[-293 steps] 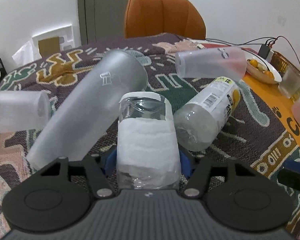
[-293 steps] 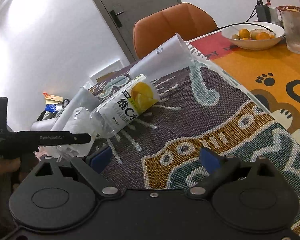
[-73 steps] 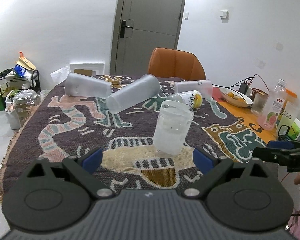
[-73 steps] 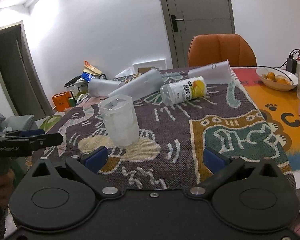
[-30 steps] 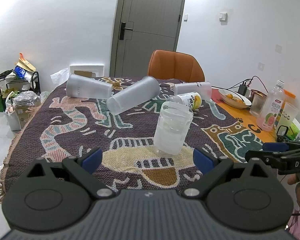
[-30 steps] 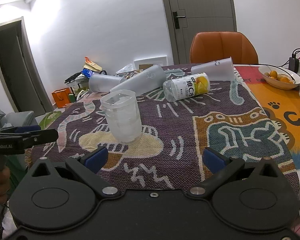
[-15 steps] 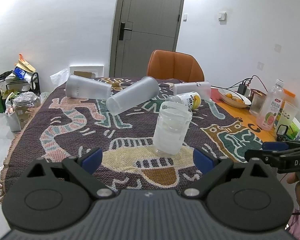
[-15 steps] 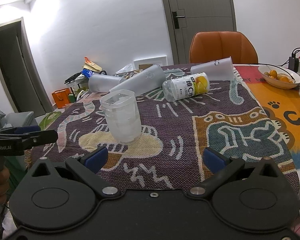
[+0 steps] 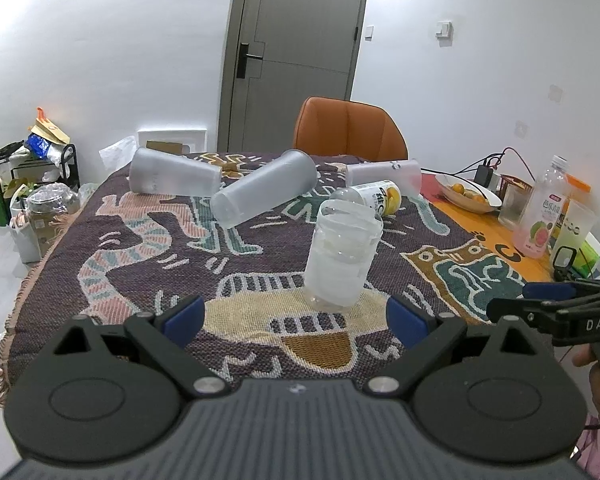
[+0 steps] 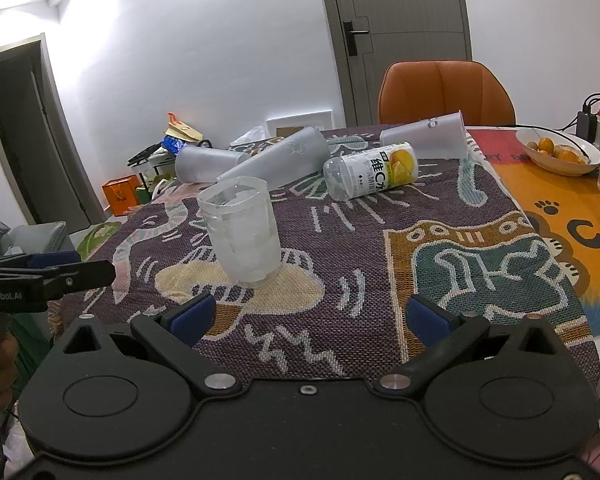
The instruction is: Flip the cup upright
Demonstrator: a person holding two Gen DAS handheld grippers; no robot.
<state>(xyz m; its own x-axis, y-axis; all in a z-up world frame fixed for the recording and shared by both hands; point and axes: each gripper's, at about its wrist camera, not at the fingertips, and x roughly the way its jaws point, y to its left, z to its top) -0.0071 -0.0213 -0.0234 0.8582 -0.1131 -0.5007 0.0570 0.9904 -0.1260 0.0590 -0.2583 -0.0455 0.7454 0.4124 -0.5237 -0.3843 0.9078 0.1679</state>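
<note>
A clear ribbed plastic cup (image 9: 342,254) stands upright, mouth up, on the patterned cloth (image 9: 140,252) near the table's front; it also shows in the right wrist view (image 10: 242,230). My left gripper (image 9: 295,315) is open and empty, held back from the cup with a gap between them. My right gripper (image 10: 307,313) is open and empty, to the right of the cup and well short of it. Each gripper shows from the side in the other's view, the right (image 9: 548,308) and the left (image 10: 48,270).
Three frosted tumblers (image 9: 264,193) (image 9: 172,176) (image 9: 384,174) and a lemon drink bottle (image 9: 374,196) lie on their sides behind the cup. A fruit bowl (image 9: 468,196), a pink drink bottle (image 9: 540,220) and cups stand at the right. An orange chair (image 9: 348,130) is at the far side.
Long ago my left gripper was shut on the cup lying among the tumblers; now the cup stands upright and free. Over the last second both grippers have barely moved.
</note>
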